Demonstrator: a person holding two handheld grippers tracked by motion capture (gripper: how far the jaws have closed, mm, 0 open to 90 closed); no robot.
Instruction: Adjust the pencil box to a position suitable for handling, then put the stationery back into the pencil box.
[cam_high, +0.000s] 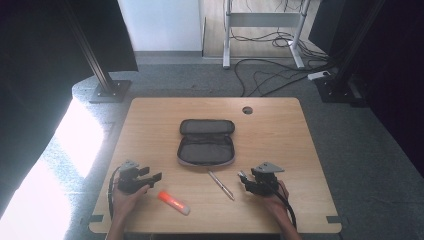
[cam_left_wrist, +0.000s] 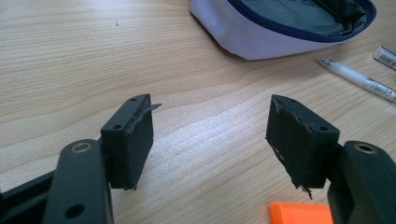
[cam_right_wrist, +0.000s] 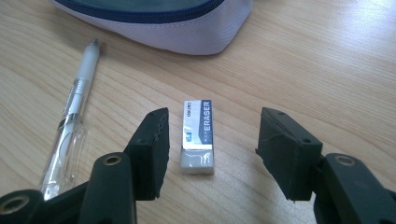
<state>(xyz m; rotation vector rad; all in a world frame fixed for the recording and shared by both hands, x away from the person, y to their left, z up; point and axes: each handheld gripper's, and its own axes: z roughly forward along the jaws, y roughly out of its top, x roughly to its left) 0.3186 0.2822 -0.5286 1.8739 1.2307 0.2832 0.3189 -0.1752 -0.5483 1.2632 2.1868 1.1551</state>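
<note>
The right tool (cam_right_wrist: 210, 149), at the bottom of its frame, stands released, the eraser (cam_right_wrist: 198, 136) lying between its jaws untouched on the table (cam_right_wrist: 327, 70); a pen (cam_right_wrist: 74, 116) lies left, the case (cam_right_wrist: 187, 28) above; the left tool (cam_left_wrist: 210, 140) is released

The left gripper (cam_left_wrist: 210, 140), jaws apart over bare table (cam_left_wrist: 70, 56), faces the pencil case (cam_left_wrist: 261, 42).

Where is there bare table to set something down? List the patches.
Free: the whole far strip beyond the pencil case, up to the cable hole, and both side margins of the table. Crowded: the near edge, with the orange marker, pen, eraser and both grippers.
</note>
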